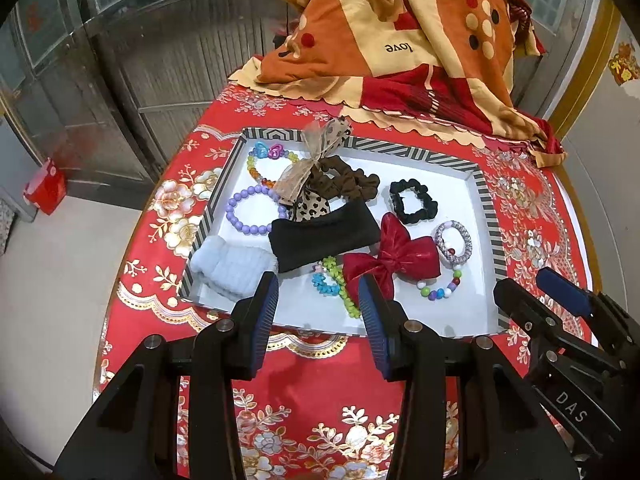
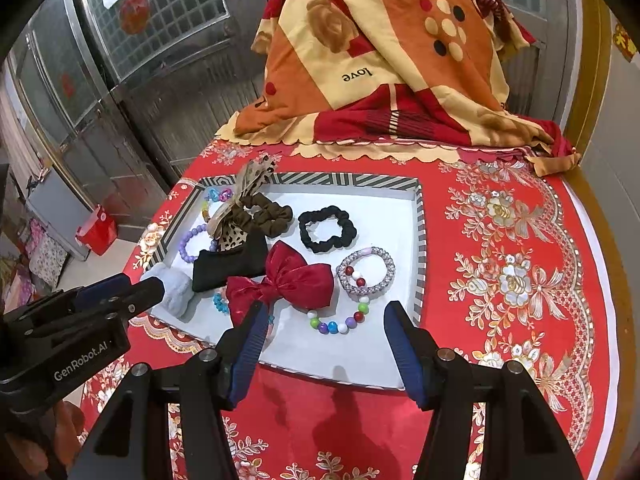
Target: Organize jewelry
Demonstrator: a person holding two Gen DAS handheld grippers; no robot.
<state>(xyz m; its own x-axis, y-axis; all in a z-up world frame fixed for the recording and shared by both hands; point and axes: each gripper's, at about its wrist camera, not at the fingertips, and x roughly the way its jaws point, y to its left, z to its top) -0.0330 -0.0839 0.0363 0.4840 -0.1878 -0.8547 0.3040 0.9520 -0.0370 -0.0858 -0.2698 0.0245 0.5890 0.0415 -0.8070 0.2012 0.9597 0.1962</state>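
A white tray with a striped rim [image 1: 486, 200] [image 2: 418, 240] holds several hair pieces and bracelets. A red bow [image 1: 394, 258] [image 2: 288, 276] lies at its front middle, a black scrunchie [image 1: 430, 204] [image 2: 346, 232] behind it, and a silver hair tie [image 1: 464, 240] [image 2: 384, 268] to the right. A coloured bead bracelet [image 1: 438, 292] [image 2: 332, 328] lies at the front. My left gripper [image 1: 318, 284] [image 2: 142, 282] hovers open over the tray's front left edge. My right gripper [image 2: 327, 310] [image 1: 528, 284] stands open above the bead bracelet, with nothing between its pads.
On the tray's left are a purple bead bracelet [image 1: 240, 226], a black headband [image 1: 324, 236], a pale blue fluffy band [image 1: 228, 264] and a brown scrunchie [image 1: 352, 178]. A folded quilt [image 1: 400, 40] covers the back of the red floral tablecloth [image 1: 320, 420]. Metal doors stand at the left.
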